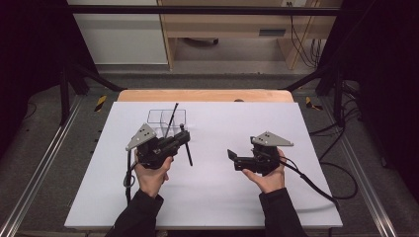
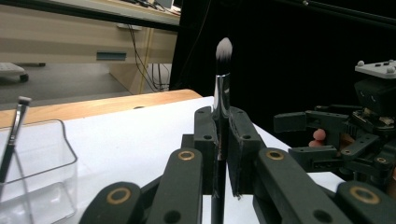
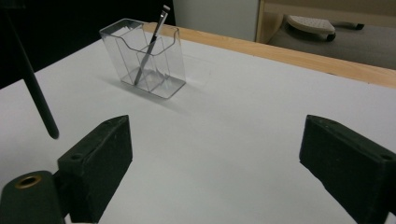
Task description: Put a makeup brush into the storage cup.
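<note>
**A:** Where's the brush?

**Me:** The makeup brush (image 2: pixel 223 84) is in my left gripper (image 2: pixel 223 154), clamped tight at the ferrule, pale bristle tip (image 2: pixel 224 49) up and the black handle hanging below the jaws. In the high view the brush (image 1: pixel 187 148) sits just in front of the clear organizer (image 1: pixel 167 118), off the white counter (image 1: pixel 247 197), handle end slanting down toward the sheet.

**A:** And your right?

**Me:** My right gripper (image 3: pixel 215 154) has its jaws wide apart, nothing between them, just bare counter. In the high view the right gripper (image 1: pixel 231 157) hangs well to the side of the brush, pointing across toward it.

**A:** So which step is this?

**Me:** I'd call it the carry: brush picked up, not yet stowed. The organizer already has one thin tool (image 3: pixel 150 44) leaning in a compartment; I can't tell which from here.

**A:** Next move?

**Me:** As I judge it, lift the handle end over the organizer's rim (image 3: pixel 140 37), line it up with a free compartment, lower it in, then let go. The tricky bit is the slant: the handle has to clear the front wall without nudging the light plastic box or knocking the leaning tool.
</note>
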{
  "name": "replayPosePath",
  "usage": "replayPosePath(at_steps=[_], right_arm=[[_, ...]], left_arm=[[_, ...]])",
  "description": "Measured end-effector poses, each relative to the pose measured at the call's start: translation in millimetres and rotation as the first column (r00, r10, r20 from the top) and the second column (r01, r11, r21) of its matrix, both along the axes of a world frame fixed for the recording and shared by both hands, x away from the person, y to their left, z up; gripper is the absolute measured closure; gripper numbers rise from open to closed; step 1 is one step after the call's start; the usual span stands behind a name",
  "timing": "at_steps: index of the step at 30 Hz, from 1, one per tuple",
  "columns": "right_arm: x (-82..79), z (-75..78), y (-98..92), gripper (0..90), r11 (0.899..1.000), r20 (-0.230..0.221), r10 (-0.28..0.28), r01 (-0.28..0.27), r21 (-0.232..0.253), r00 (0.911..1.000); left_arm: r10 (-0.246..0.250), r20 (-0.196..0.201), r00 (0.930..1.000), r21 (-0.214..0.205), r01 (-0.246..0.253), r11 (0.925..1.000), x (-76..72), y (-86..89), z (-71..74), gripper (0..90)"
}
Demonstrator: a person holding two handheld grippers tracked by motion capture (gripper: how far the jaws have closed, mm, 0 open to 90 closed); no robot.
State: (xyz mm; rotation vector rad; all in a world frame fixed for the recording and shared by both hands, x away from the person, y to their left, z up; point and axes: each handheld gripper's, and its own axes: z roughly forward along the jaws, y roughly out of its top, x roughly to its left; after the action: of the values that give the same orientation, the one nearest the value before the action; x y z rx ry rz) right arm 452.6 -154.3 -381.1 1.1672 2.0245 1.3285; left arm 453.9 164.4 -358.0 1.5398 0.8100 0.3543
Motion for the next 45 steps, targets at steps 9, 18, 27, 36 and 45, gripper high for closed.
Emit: replayPosePath(at_steps=[9, 18, 27, 36, 45], right_arm=[[-1.9, -7.3, -11.3, 5.8, 0.999, -0.018, -0.032, 0.031, -0.022, 0.9993], [-4.0, -12.8, -22.8, 4.7, 0.998, -0.023, -0.065, 0.064, -0.026, 0.9976], [-8.6, -19.7, -35.7, 4.5, 0.995, -0.034, -0.091, 0.089, -0.038, 0.9953], [-11.0, -25.0, -43.8, 4.0, 0.994, -0.039, -0.107, 0.105, -0.037, 0.9935], [-13.2, -29.7, -51.6, 3.8, 0.991, -0.046, -0.128, 0.126, -0.045, 0.9907]], left_arm=[[0.028, 0.024, 0.9993, 0.021, -0.029, 0.9994, 0.2, 10.6, 7.4, 83.0], [0.055, 0.045, 0.9974, 0.050, -0.057, 0.9971, 1.7, 22.6, 15.9, 83.0], [0.086, 0.062, 0.9944, 0.072, -0.090, 0.9933, 5.3, 34.6, 24.7, 83.0], [0.117, 0.074, 0.9904, 0.096, -0.124, 0.9877, 12.8, 44.8, 36.4, 83.0], [0.156, 0.083, 0.9843, 0.115, -0.165, 0.9796, 26.0, 53.2, 48.6, 83.0]])
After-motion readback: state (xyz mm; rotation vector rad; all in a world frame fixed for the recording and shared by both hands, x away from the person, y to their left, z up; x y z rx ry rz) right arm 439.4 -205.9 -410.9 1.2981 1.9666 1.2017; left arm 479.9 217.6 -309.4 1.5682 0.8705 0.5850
